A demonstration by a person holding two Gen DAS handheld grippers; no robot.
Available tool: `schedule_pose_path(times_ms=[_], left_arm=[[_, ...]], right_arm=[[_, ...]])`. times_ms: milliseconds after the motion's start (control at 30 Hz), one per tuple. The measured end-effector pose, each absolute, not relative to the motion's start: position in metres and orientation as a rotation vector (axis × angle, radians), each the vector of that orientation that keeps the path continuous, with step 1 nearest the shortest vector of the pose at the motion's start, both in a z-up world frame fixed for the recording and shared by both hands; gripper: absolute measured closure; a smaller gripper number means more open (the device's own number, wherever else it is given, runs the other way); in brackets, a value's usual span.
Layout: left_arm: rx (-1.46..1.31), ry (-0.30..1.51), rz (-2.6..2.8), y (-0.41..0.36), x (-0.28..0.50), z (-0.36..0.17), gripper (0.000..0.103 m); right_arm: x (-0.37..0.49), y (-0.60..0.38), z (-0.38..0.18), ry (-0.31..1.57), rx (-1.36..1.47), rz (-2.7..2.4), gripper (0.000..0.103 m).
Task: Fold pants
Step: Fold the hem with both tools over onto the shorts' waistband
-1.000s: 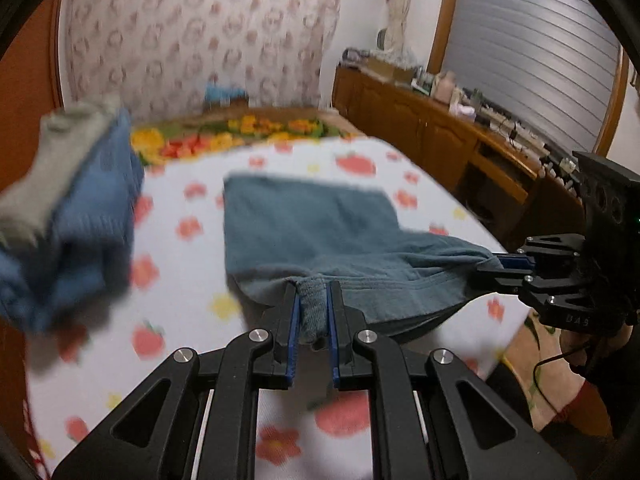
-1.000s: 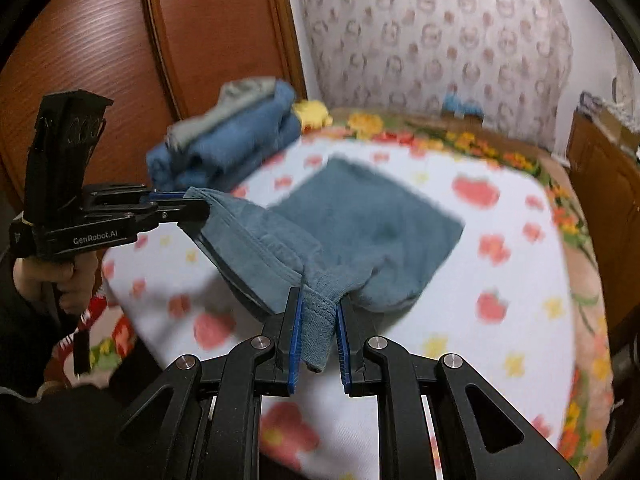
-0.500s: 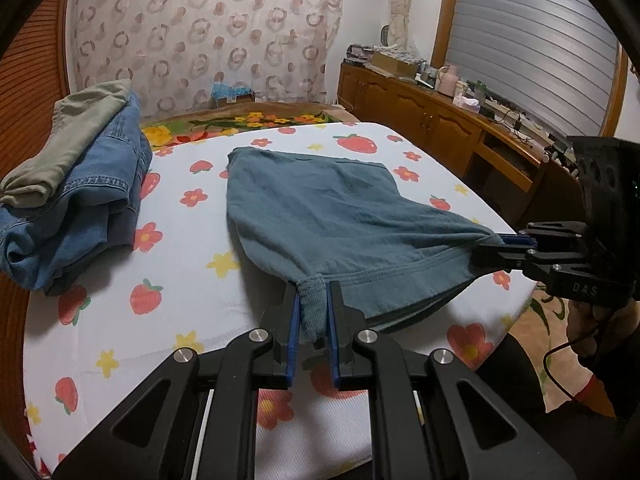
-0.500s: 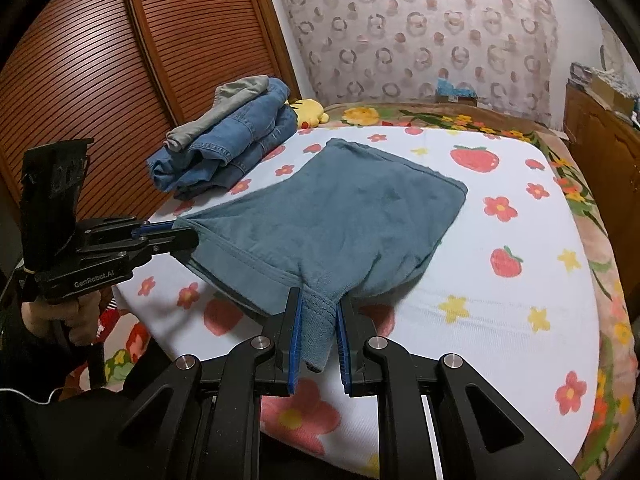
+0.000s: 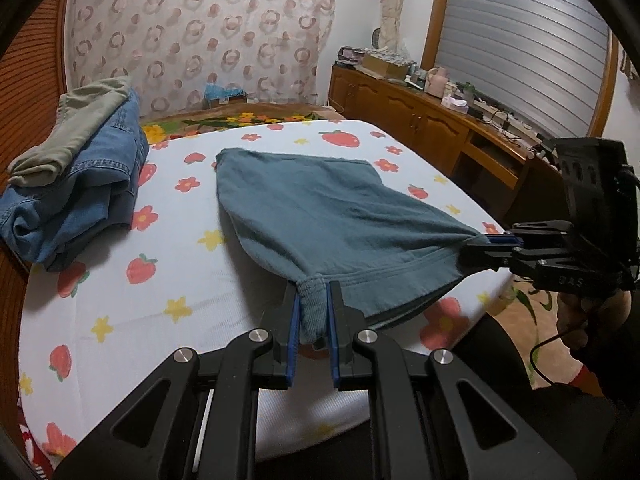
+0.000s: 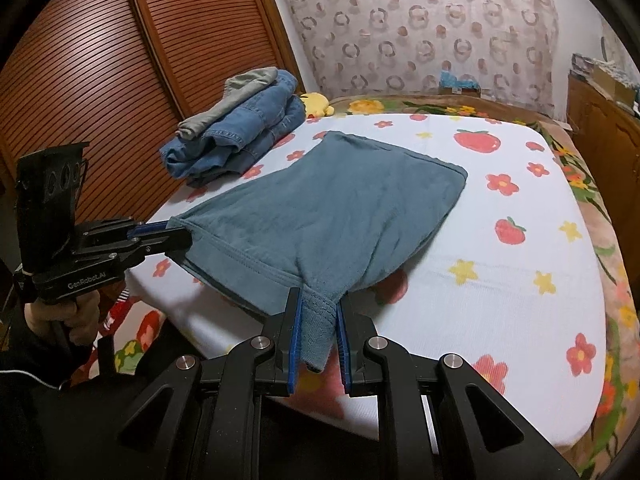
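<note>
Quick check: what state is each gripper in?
Left gripper: shut on the teal cotton pants waistband corner.
Right gripper: shut on the other corner.

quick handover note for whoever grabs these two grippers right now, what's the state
Left gripper: shut on one near corner of the teal pants, at the hem band.
Right gripper: shut on the other near corner, so the near edge hangs stretched between the two.
Pants: far part lies flat on the strawberry-print sheet; near edge is lifted at the bed's edge.
Stack of folded jeans with a grey-green garment on top sits by the slatted doors, apart from the pants.
Done: pants already look folded down to a short panel.
Left: probably carry the held edge over to the far edge, release, then stack.
</note>
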State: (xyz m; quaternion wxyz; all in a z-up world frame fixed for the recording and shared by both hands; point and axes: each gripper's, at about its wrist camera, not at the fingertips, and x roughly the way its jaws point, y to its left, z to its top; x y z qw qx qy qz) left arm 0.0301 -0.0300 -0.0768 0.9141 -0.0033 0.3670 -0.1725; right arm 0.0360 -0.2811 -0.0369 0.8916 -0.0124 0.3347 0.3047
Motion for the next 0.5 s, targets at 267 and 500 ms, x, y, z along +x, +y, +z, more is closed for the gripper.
schedule_pose_path(times_ms=[267, 500], left_arm=[[-0.011, 0.742, -0.357, -0.028, 0.034, -0.07, 0.09], [0.001, 0.736, -0.344, -0.028, 0.069, -0.074, 0.09]], right_arm=[[0.036, -0.281, -0.034, 0.687, -0.035, 0.632, 0.087], [0.063, -0.278, -0.031, 0.659, -0.039, 0.597, 0.087]])
